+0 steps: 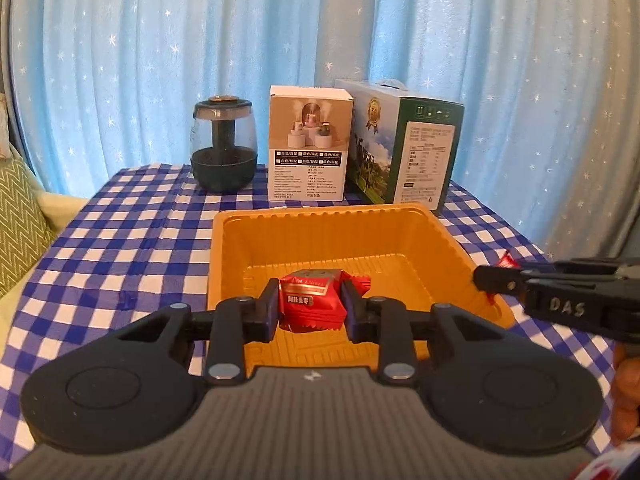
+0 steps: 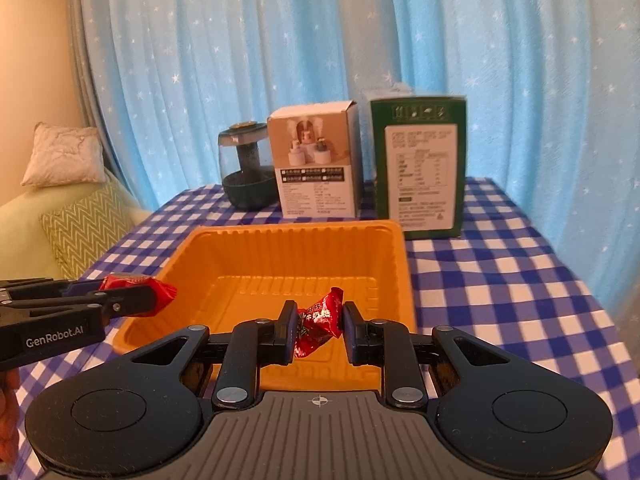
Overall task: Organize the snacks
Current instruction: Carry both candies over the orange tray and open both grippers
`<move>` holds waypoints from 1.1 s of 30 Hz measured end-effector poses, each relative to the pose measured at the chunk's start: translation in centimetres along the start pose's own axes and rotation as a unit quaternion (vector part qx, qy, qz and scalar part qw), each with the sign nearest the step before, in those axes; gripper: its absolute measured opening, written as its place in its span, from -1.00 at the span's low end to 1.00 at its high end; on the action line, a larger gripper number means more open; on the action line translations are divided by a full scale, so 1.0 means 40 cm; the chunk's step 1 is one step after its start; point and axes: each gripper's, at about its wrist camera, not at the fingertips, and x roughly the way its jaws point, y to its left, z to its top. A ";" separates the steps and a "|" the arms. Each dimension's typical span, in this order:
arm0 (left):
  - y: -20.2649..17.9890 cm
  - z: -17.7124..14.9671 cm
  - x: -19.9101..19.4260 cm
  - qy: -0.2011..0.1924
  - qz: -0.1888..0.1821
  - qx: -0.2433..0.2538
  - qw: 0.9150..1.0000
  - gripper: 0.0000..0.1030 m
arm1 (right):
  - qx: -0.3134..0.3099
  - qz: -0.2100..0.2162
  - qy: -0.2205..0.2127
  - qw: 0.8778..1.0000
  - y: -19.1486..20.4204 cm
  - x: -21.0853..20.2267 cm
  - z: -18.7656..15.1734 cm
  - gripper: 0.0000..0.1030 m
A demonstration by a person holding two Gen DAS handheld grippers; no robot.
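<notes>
Right in front of your left lens, the left gripper [image 1: 311, 307] is clamped on a red snack packet [image 1: 313, 299], a squarish pillow pack held flat between the pads, its crimped ends running front to back. Your right gripper [image 2: 316, 322] is likewise closed on its own load, a red candy [image 2: 318, 320] in a twisted wrapper, pinched so that its long axis tilts up and to the right, one twisted tail poking above the jaws.

What matters for the drop is where each load sits relative to the orange tray [image 1: 224, 248]. From the left view your packet hangs over the tray's near half, inside the front rim. From the right view the candy also looks to be over the near part of the tray floor, though from this angle you cannot be sure it has cleared the front wall. Both grippers come in side by side over the near edge, left one toward the tray's left wall, right one near its right wall, with the tray floor bare beneath them.

Neither hand is clearly nearer; judged from here, either could let go first, and the two loads should land apart.

Beyond the tray, on the checked tablecloth [image 2: 500, 280], stand a glass jar [image 1: 224, 146], a white box [image 1: 310, 148] and a green carton [image 2: 420, 168], well clear.
</notes>
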 end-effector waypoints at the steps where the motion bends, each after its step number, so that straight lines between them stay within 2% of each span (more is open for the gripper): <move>1: 0.000 0.001 0.011 0.000 0.000 0.002 1.000 -0.45 | -0.001 0.003 0.004 1.000 0.000 0.017 0.003 -0.53; 8: 0.010 0.000 0.075 0.005 -0.001 0.000 1.000 -0.41 | -0.010 0.002 0.028 1.000 -0.016 0.102 -0.003 -0.53; 13: 0.034 -0.006 0.083 0.012 0.001 -0.008 1.000 -0.23 | 0.014 0.003 0.039 0.999 -0.042 0.124 -0.004 -0.53; 17: 0.048 -0.004 0.076 0.008 0.005 -0.009 1.000 -0.21 | 0.016 0.009 0.040 0.999 -0.035 0.126 -0.002 -0.53; 24: 0.076 -0.002 0.060 0.003 0.016 -0.017 1.000 -0.04 | 0.013 0.025 0.021 0.999 -0.011 0.121 0.000 -0.52; 26: 0.082 -0.002 0.058 0.004 0.019 -0.019 1.000 0.01 | 0.014 0.031 0.017 0.999 -0.009 0.122 0.000 -0.21; 27: 0.084 -0.003 0.057 0.004 0.020 -0.020 1.000 0.04 | 0.020 0.031 0.011 0.999 -0.011 0.119 0.000 0.25; 28: 0.086 -0.003 0.056 0.004 0.020 -0.020 1.000 0.08 | 0.026 0.032 0.004 0.999 -0.013 0.114 0.000 0.39; 31: 0.087 -0.003 0.052 0.002 0.022 -0.022 1.000 0.27 | 0.031 0.029 -0.007 0.999 -0.021 0.103 0.007 0.39; 33: 0.084 -0.002 0.048 -0.001 0.022 -0.021 1.000 0.33 | 0.035 0.022 -0.013 0.999 -0.029 0.095 0.010 0.39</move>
